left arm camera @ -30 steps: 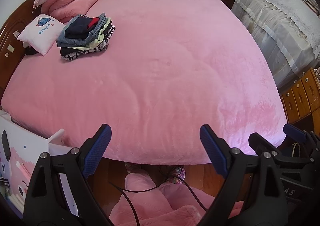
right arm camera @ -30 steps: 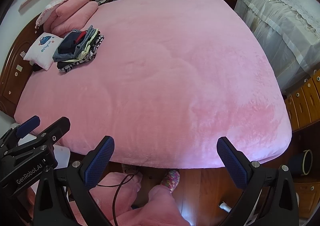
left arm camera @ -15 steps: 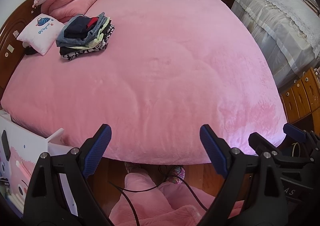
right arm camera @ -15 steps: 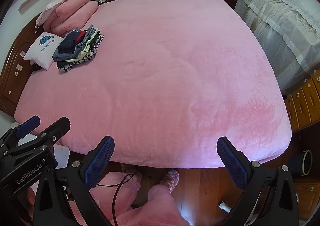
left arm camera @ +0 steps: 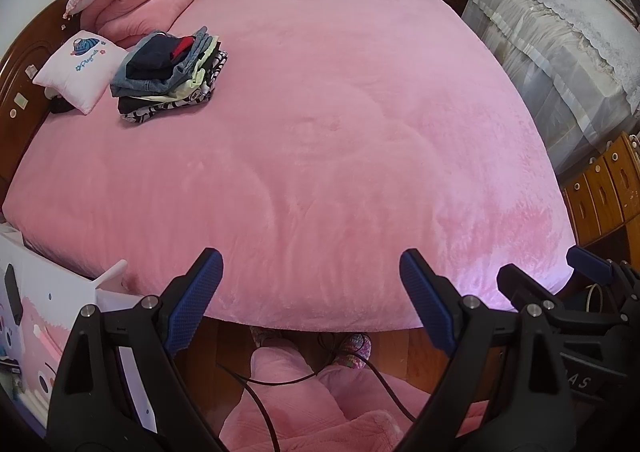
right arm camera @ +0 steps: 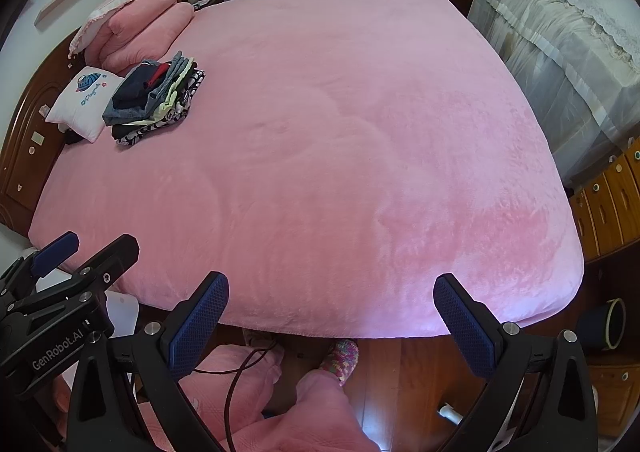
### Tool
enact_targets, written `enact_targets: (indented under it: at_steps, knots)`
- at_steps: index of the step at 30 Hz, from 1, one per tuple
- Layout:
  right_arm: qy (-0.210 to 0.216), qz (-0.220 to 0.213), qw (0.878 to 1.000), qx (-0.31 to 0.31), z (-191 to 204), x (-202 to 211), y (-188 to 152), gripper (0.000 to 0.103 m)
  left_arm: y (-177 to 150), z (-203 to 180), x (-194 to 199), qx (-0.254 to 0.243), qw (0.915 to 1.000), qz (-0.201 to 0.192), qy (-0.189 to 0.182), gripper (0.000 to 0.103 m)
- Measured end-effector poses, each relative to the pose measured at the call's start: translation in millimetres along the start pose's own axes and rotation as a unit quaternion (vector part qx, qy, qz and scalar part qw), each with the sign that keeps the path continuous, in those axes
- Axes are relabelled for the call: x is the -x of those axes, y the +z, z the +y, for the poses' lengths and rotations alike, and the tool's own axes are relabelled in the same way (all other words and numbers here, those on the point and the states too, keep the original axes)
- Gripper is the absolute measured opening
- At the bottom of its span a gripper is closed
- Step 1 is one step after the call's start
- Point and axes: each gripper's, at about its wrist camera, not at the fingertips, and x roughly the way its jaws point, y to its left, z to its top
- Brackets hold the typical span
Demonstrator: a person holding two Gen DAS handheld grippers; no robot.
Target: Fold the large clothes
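Evenly daylit, sharp throughout. Sheen on pink bedspread (left arm camera: pixel 500 236) near foot. Strong fisheye bending, dark vignetted corners.

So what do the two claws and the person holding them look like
Both the left claw and the right claw are black plastic frames with silver screws and dark blue, cross-hatched pads. White "GenRobot.AI" lettering marks the left one's side. Thin black cables trail below. The person wears fluffy pink trousers and multicoloured slippers.

Folded clothes stack (left arm camera: pixel 168 76) beside pillows
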Motion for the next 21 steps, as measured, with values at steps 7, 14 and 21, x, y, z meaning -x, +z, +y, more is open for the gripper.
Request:
enact_targets:
  at_steps: [7, 14, 21]
  knots:
    - [-0.001, 0.003, 1.0, -0.003, -4.2, -3.1, 5.4, 0.103, 6.1, 0.0, -2.1, -0.006, 1.0, 0.002, -0.002, 0.088]
    - [-0.002, 0.003, 1.0, -0.006, -4.8, -4.5, 6.3, 0.103, 10.6, 1.0, -4.1, -0.012, 0.9999, 0.001, -0.002, 0.088]
    - [-0.001, 0.003, 1.0, -0.006, -6.0, -5.0, 7.1, 0.103, 15.8, 2.0, -6.1, -0.017, 0.9998, -0.001, -0.001, 0.088]
